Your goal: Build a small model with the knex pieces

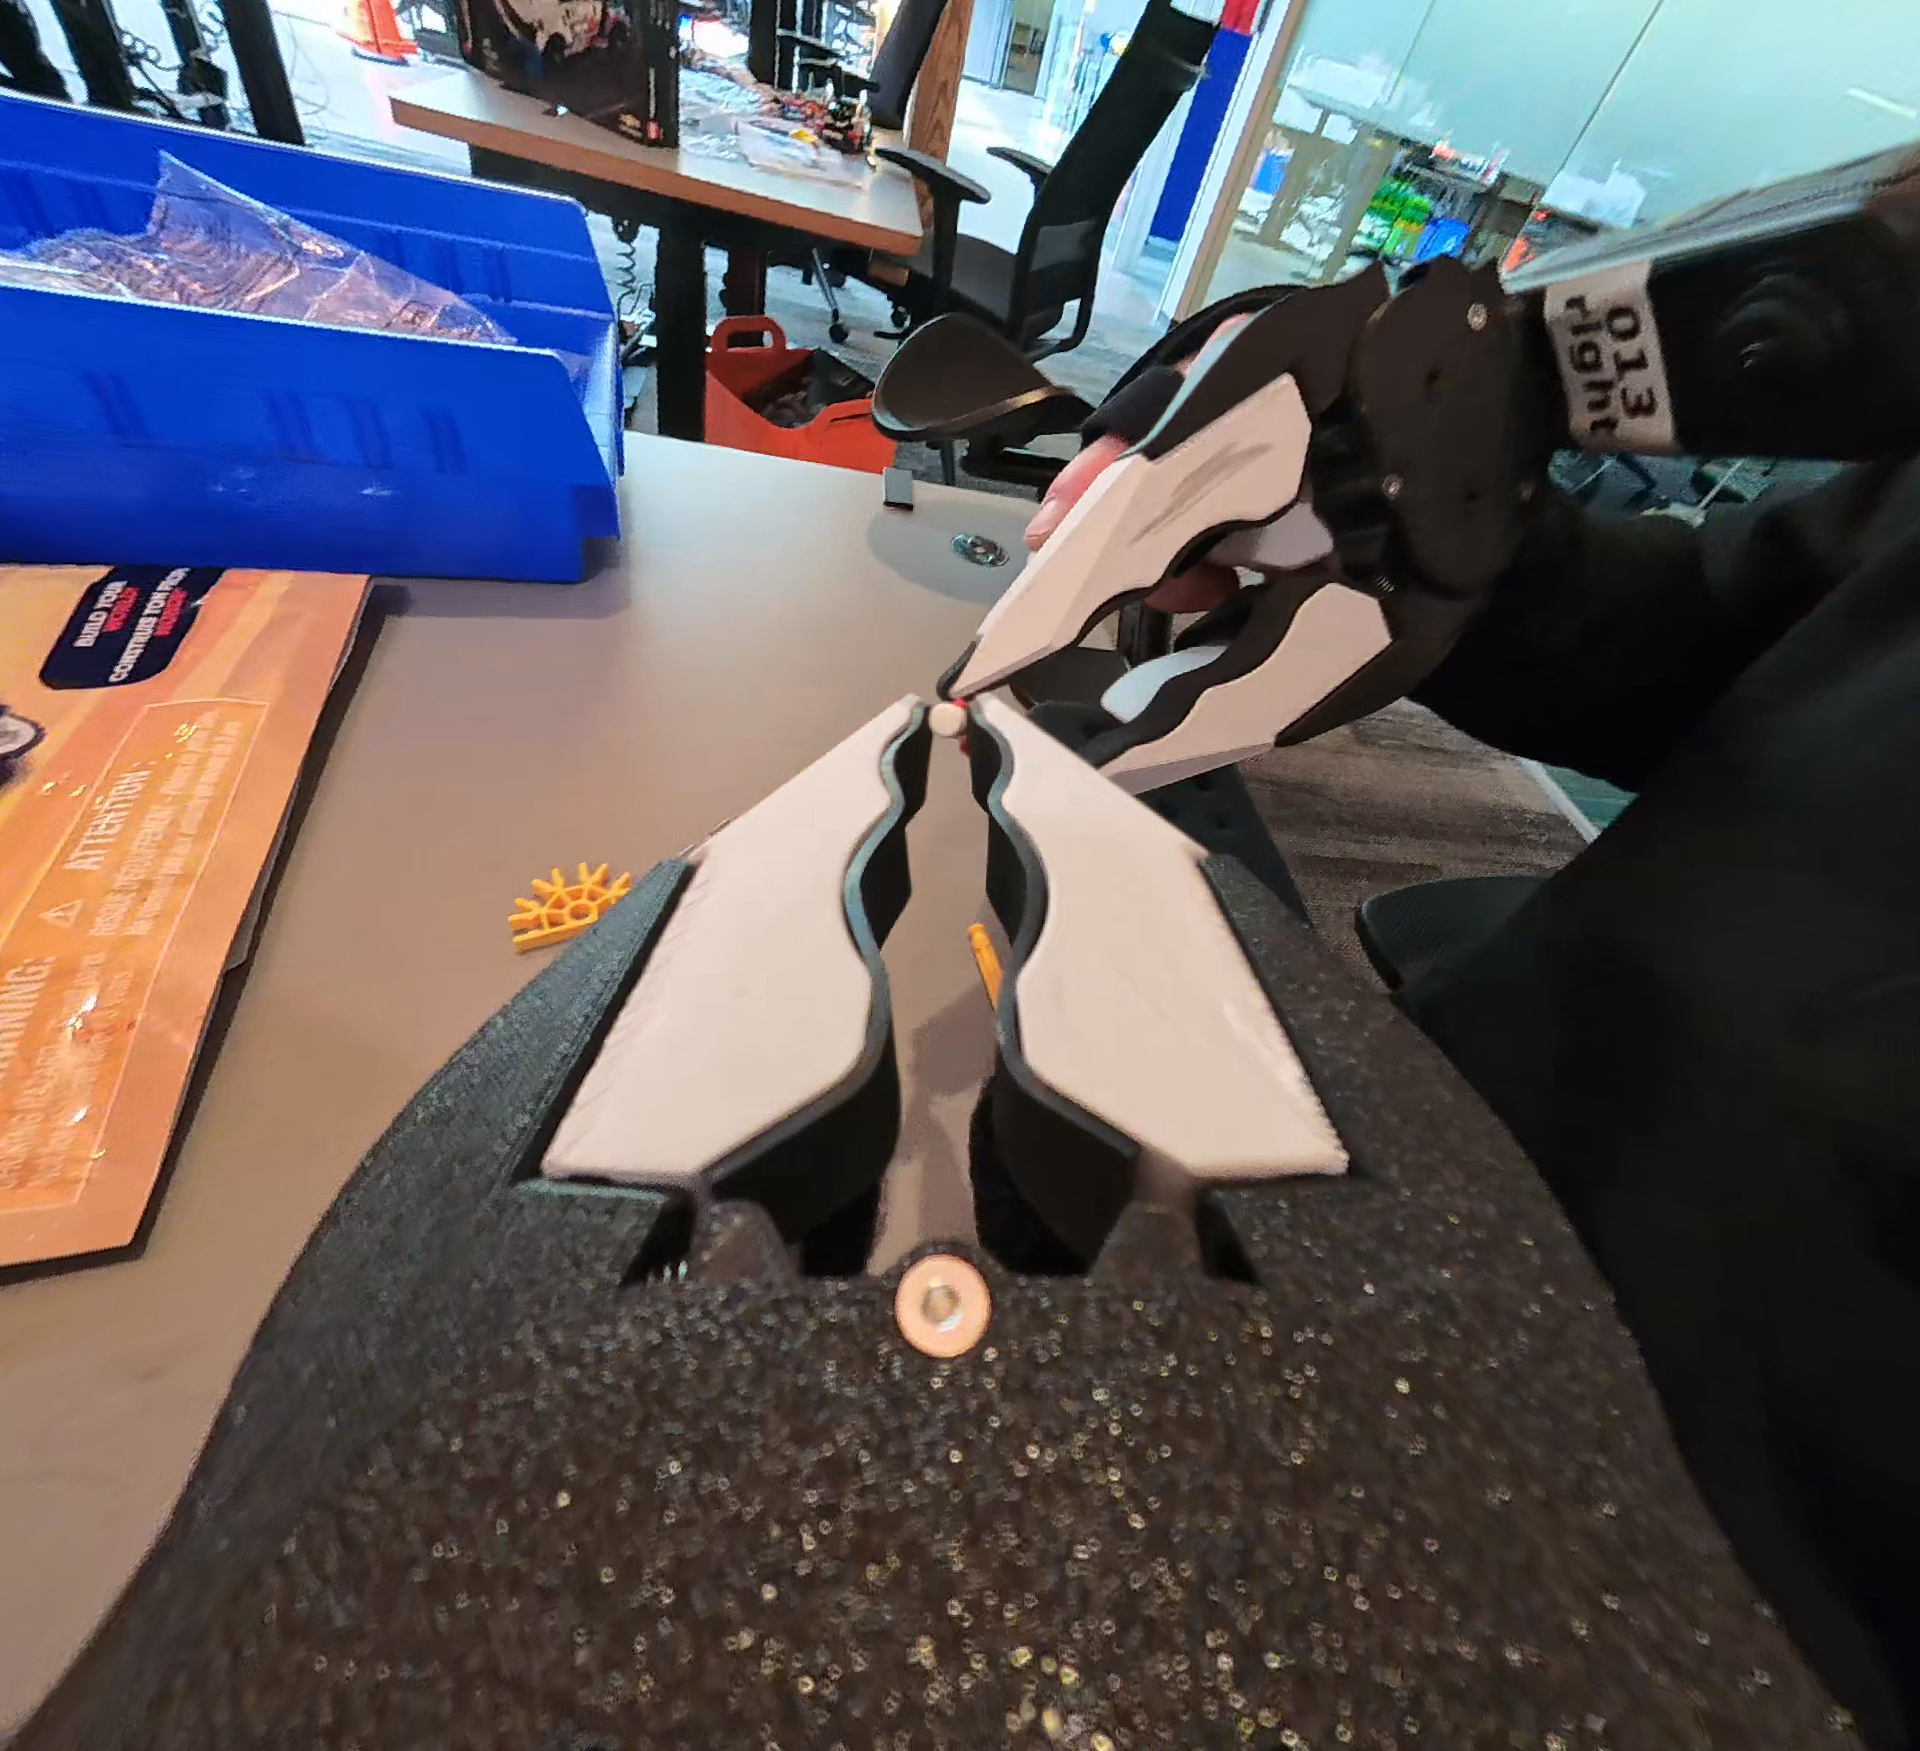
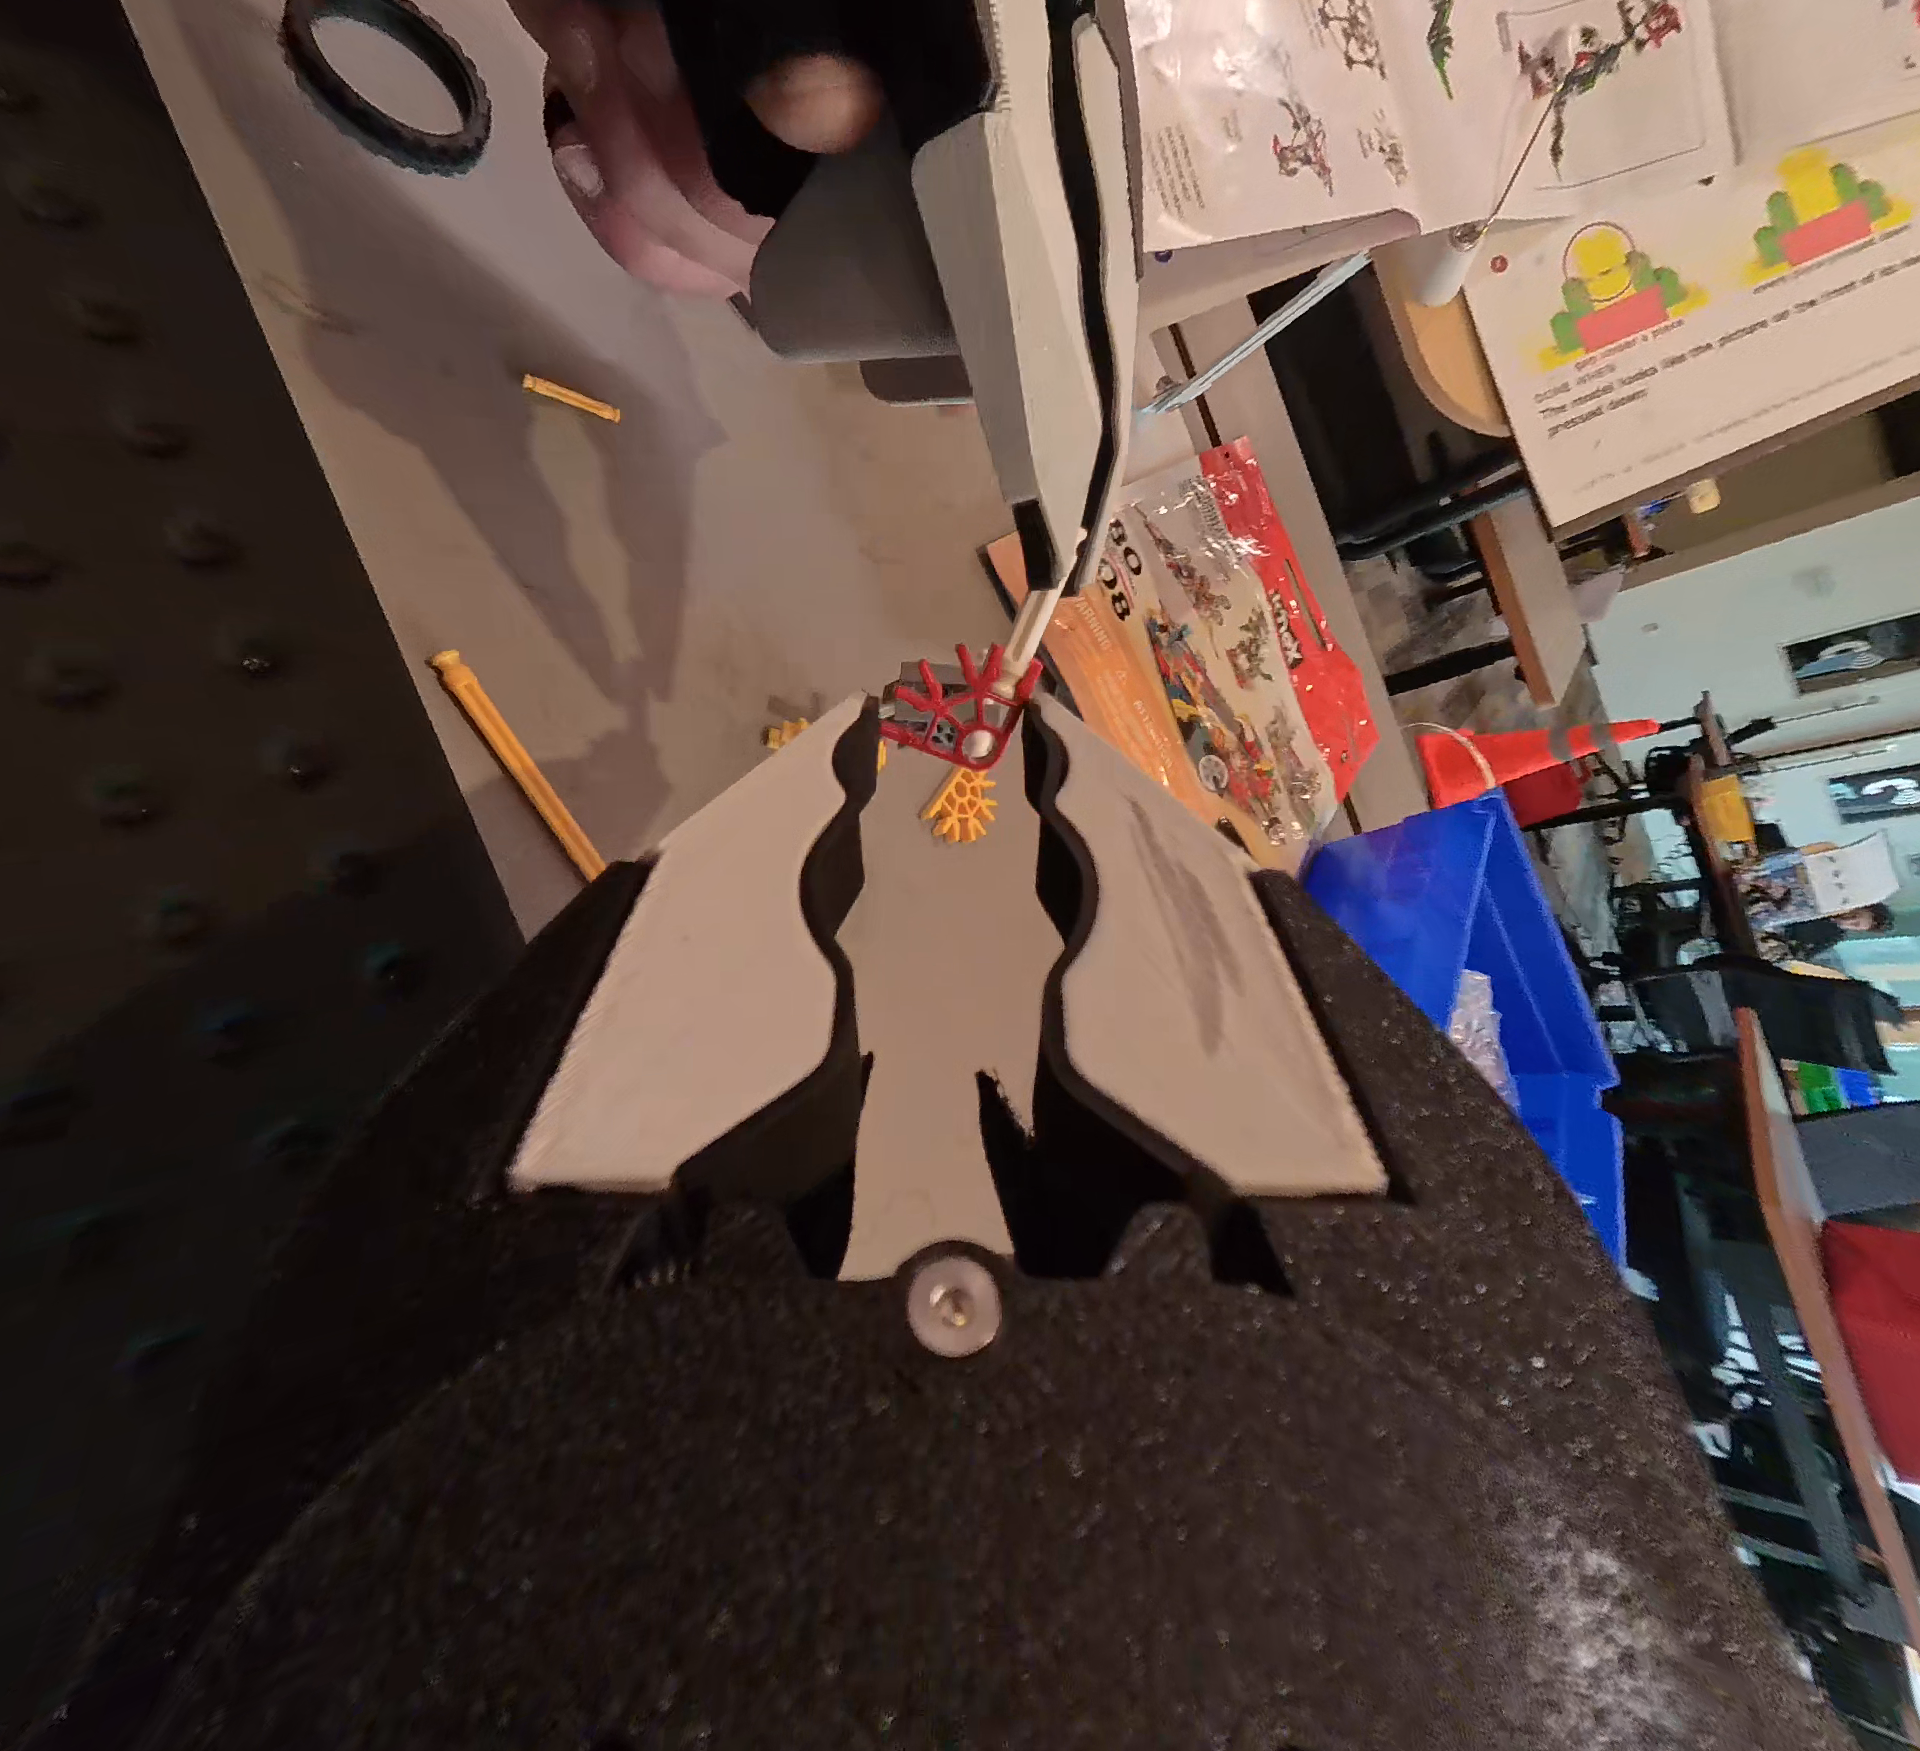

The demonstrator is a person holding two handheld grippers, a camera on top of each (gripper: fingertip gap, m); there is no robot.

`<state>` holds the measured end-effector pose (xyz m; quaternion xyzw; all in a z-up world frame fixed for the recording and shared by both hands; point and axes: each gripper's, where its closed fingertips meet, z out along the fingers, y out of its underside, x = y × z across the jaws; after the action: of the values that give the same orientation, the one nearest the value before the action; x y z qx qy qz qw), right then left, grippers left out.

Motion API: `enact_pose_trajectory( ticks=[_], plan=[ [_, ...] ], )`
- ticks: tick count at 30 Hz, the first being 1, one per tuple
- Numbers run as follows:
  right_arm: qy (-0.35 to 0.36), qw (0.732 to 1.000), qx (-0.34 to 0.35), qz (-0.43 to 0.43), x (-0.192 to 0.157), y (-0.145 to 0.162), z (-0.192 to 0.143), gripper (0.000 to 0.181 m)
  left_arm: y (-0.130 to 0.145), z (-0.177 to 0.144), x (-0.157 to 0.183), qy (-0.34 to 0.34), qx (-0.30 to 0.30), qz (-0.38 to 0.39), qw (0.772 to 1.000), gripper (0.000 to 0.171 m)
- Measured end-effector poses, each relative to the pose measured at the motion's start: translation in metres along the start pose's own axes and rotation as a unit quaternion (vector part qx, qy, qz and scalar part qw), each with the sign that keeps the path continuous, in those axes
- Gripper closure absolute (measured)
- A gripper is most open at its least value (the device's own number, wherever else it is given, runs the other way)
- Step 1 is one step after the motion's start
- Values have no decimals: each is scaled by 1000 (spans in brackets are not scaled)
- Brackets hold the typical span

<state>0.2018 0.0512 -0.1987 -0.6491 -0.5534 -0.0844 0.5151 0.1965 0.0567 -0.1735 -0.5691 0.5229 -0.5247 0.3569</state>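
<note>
We pinch the white rod (image 2: 1029, 626) in the left gripper (image 1: 948, 719), mated endwise into the red connector (image 2: 961, 709) clamped by the right gripper (image 2: 951, 714).

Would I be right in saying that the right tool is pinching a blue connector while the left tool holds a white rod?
Not quite: the connector in the right tool is red, as the right wrist view shows. The left tool does hold the white rod.

Two close wrist cameras, each along its own claw toward the other, both over one grey table (image 1: 665, 662).
</note>
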Motion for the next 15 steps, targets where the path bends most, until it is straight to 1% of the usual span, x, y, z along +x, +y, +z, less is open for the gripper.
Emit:
enact_pose_trajectory(
  ticks=[4, 6, 8, 9, 12, 13, 15],
  plan=[
    [6, 1000, 4, -4, 0, -3, -1, 155, -3, -1, 4, 3, 3, 10, 1000, 167],
    [-2, 1000, 9, 3, -2, -4, -2, 153, -3, -1, 6, 4, -1, 22, 1000, 167],
    [-21, 999, 19, 21, -6, -6, -5, 147, -1, -1, 4, -10, -12, 41, 999, 167],
    [-37, 998, 32, 43, -8, -9, -7, 142, 1, -1, 4, -12, -21, 51, 998, 167],
    [-94, 980, 90, 147, -6, -17, -20, 142, 5, 0, 7, -16, -42, 91, 995, 167],
    [-111, 973, 97, 178, -4, -16, -22, 142, 7, 0, 11, -7, -48, 106, 993, 167],
    [-132, 964, 89, 211, -2, -9, -19, 143, 9, 2, 20, 8, -56, 137, 989, 167]
  ],
)
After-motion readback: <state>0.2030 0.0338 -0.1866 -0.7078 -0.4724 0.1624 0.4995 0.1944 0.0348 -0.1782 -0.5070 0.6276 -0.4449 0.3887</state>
